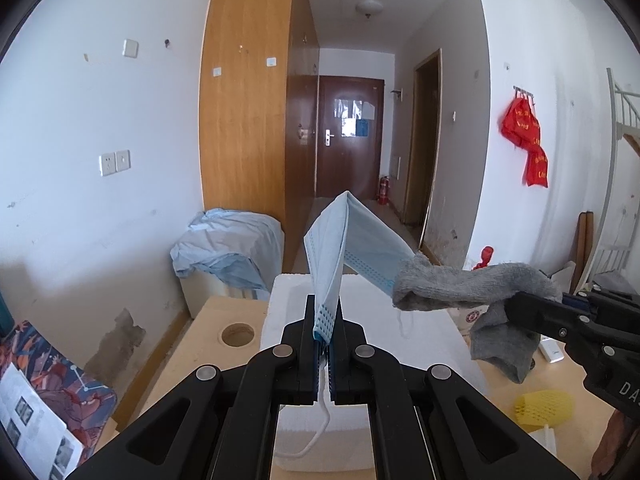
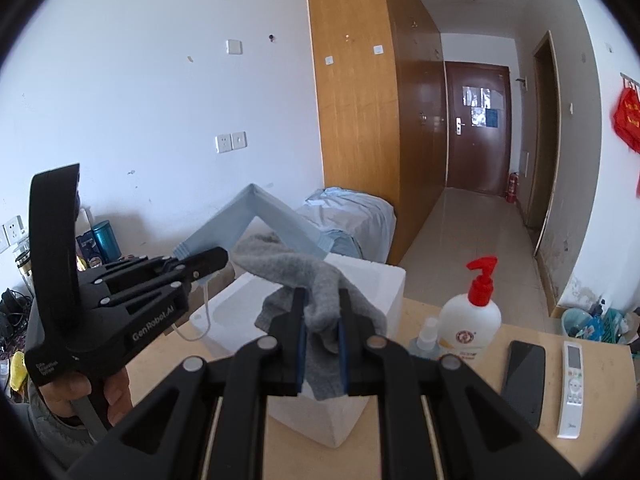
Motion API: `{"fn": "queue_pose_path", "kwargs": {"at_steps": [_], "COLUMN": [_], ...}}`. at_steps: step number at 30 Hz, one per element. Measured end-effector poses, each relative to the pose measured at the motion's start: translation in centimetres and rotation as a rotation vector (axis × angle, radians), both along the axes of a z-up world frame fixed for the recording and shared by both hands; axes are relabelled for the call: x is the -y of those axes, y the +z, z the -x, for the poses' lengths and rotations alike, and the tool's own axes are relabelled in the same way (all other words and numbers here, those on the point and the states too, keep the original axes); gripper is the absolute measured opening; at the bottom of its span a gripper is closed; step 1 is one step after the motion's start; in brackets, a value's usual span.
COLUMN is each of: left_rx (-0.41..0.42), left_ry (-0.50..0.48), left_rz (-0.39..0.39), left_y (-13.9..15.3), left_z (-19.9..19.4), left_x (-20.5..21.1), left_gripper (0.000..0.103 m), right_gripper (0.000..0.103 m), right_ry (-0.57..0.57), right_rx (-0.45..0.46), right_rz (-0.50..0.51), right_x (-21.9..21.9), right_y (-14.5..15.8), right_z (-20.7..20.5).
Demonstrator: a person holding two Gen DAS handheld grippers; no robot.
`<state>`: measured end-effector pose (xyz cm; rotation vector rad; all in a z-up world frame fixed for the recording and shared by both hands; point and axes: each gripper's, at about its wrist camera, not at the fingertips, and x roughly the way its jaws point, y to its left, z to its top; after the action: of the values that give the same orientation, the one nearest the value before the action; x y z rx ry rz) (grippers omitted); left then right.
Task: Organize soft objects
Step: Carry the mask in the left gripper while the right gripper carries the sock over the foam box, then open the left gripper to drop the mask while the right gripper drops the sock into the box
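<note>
Both claws are full and raised over the white foam box (image 2: pixel 362 280), which looks like the place the soft things are meant to go. Left gripper (image 1: pixel 325 332) has its jaws pressed together on one end of a blue face mask (image 1: pixel 340 240); the mask stands up from the pinch, bent over in a peak, and its white ear loop (image 1: pixel 320 428) dangles below the jaws toward the box. Holding it by the end keeps the loose part free to drop in first. Right gripper (image 2: pixel 322 336) is narrowed on a grey sock (image 2: pixel 316 292), clamped near its middle so that both ends droop, one forward and one down between the fingers. In the left wrist view the sock's far end lies against the mask's lower corner, though whether they truly touch or merely overlap in the view is hard to say. A person's hand (image 2: pixel 76 394) grips the handle of the left gripper.

Counted: two grippers, one mask, one sock, one foam box. On the wooden table (image 2: pixel 460 412) beside the box stand one lotion bottle (image 2: pixel 472 320) with a red pump and one small spray bottle (image 2: pixel 426 340) just in front of it; further right lie one dark phone (image 2: pixel 524 380) and one white remote (image 2: pixel 572 388). One yellow swatter head (image 1: pixel 544 404) shows in the left view.
</note>
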<state>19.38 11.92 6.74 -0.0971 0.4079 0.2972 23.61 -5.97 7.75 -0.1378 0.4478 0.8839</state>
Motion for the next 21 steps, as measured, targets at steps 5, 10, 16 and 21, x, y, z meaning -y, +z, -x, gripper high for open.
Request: {"fn": "queue_pose_path", "kwargs": {"at_steps": [5,10,16,21], "left_rx": [-0.026,-0.051,-0.091,-0.122], "left_ry": [-0.005,-0.019,-0.015,0.005], "left_rz": [0.008,0.019,0.019,0.002], "left_y": [-0.6,-1.4,-2.5,-3.3], "left_z": [-1.8,-3.2,-4.8,-5.4], "left_x": [-0.3,-0.5,-0.7,-0.8], "left_gripper": [0.003,0.003,0.003,0.007], "right_gripper": [0.016,0.016,0.016,0.016], "right_ry": [0.010,-0.003,-0.009,-0.012], "right_rx": [-0.009,-0.029,-0.039,-0.041], "right_rz": [0.009,0.019,0.022,0.027], "right_x": [-0.3,-0.3,-0.5,-0.6], "right_y": [-0.6,-1.1,-1.1,-1.2], "right_z": [-0.8,-1.6,-1.9,-2.1]}}
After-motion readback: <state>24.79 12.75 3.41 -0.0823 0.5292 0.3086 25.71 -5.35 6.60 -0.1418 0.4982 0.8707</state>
